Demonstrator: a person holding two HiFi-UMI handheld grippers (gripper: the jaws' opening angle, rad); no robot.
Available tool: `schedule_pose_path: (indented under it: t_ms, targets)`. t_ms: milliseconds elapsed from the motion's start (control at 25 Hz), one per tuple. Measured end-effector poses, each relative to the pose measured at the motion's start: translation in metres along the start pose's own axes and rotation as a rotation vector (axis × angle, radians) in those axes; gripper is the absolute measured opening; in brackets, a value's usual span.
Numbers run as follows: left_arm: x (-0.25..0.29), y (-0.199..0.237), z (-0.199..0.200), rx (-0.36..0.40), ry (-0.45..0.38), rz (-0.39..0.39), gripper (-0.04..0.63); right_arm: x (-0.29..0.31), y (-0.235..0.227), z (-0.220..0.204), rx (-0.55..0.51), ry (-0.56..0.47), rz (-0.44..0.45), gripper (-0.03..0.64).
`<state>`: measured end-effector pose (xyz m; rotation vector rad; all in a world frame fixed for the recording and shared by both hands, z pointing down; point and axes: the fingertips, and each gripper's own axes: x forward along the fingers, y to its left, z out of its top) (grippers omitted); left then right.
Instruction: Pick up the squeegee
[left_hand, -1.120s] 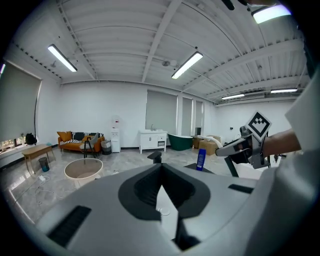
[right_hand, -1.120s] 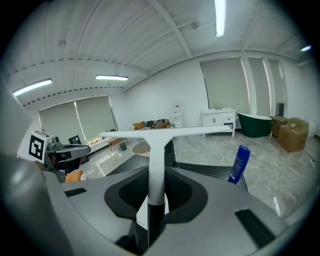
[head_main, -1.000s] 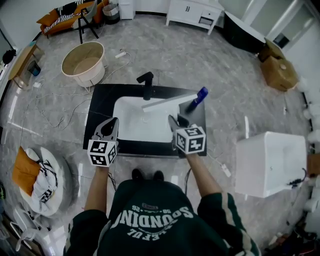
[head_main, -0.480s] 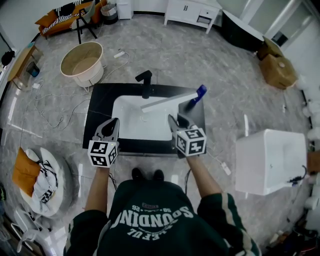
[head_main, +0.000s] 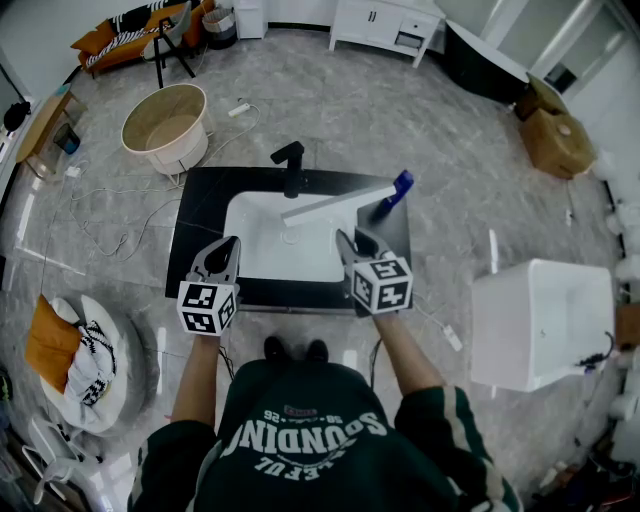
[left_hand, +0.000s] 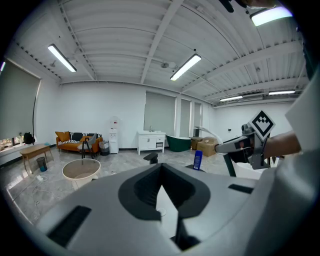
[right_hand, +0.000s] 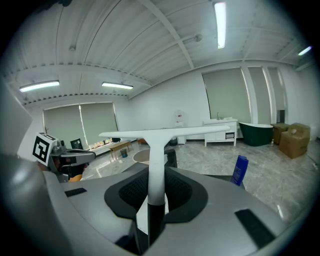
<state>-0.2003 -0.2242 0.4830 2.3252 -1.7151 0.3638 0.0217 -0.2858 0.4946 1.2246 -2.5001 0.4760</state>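
The squeegee is white and T-shaped with a dark lower handle. It hangs above the white sink basin, blade crosswise. My right gripper is shut on its handle. In the right gripper view the squeegee rises upright from between the jaws of the right gripper, its blade level at the top. My left gripper hovers at the basin's front left corner, jaws together with nothing in them. In the left gripper view the left gripper points over the basin, with the right gripper's marker cube at far right.
A black faucet stands at the back of the black countertop. A blue bottle stands on its right rear corner. A round tub sits on the floor beyond, a white box to the right.
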Motion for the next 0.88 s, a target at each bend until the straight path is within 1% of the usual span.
schedule_pose_path:
  t_ms: [680, 880]
  targets:
    - [0.016, -0.007, -0.004, -0.006, 0.01, -0.025, 0.002, 0.003, -0.009, -0.004, 0.01, 0.005, -0.011, 0.075]
    - [0.023, -0.01, -0.003, 0.011, 0.015, -0.03, 0.002, 0.005, -0.014, -0.005, 0.016, 0.008, -0.013, 0.075]
